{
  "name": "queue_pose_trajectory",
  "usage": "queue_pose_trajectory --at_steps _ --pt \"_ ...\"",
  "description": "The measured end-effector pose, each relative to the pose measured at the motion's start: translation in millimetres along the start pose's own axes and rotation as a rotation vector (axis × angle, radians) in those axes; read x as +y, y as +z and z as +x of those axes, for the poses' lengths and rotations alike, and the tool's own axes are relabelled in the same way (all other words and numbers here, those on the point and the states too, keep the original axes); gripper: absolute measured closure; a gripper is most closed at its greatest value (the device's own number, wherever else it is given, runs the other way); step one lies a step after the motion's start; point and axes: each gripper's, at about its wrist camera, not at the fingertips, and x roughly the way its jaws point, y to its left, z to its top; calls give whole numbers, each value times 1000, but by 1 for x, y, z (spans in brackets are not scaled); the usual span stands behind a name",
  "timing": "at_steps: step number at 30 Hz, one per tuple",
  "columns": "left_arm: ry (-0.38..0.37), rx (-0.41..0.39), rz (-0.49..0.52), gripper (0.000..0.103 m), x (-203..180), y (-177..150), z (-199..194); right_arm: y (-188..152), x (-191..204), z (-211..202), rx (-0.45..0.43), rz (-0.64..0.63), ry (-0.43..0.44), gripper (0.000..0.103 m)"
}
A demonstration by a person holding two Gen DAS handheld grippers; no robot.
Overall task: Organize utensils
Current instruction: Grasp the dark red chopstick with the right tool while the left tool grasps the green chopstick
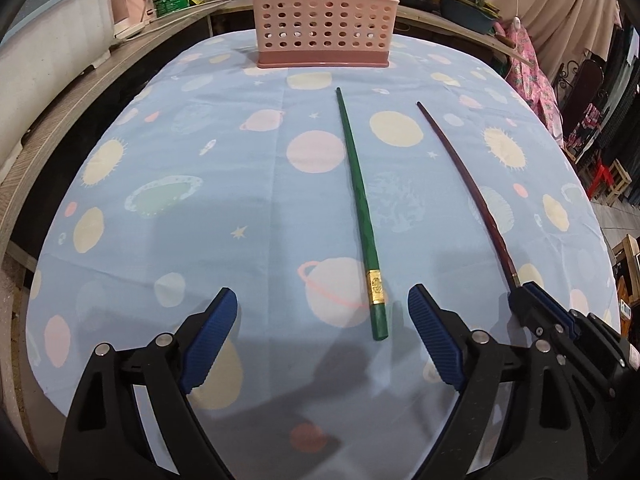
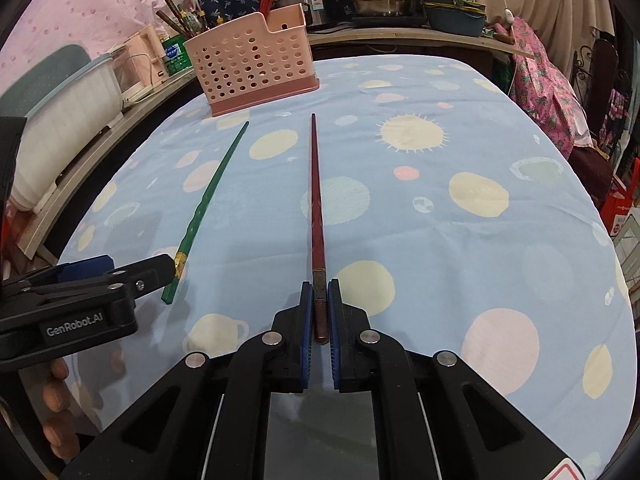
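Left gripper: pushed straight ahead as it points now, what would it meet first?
Probably the green chopstick, whose thick end lies between the open left gripper fingers. Beyond it stands the pink utensil basket; height above the cloth is unclear.

Pink basket (image 2: 256,66) stands at the table's (image 2: 500,264) far edge. Right of basket: bare cloth, open passage. Before basket: green chopstick (image 1: 360,212) and red chopstick (image 2: 318,216) lie apart, open lane between.

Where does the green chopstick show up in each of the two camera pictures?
Left wrist view: the green chopstick lies just right of centre, its thick end between the open left gripper fingers.
Right wrist view: it lies at left, slanting.
Shared landmark: the pink basket beyond its tip.
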Motion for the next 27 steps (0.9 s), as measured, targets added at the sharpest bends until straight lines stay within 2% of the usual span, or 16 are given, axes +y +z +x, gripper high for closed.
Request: queue_pose_trajectory --at_steps 2,5,10,13,15,18,27 --pt "1 3 1 22 -1 0 3 0 0 0 0 0 2 96" --pt "-3 19 0 33 -2 0 8 -1 1 -1 -1 -1 1 96" --pt "12 9 11 44 -2 0 8 -1 1 -1 -1 -1 1 96" --pt "11 3 15 60 -1 0 6 -1 0 -1 -1 -2 1 96" --pt "6 2 17 78 0 1 5 -1 0 -1 0 -1 1 96" --pt "-13 9 16 94 1 0 5 -1 0 -1 1 -2 2 96" --pt "-45 20 1 96 5 0 0 -2 2 -5 14 3 20 96"
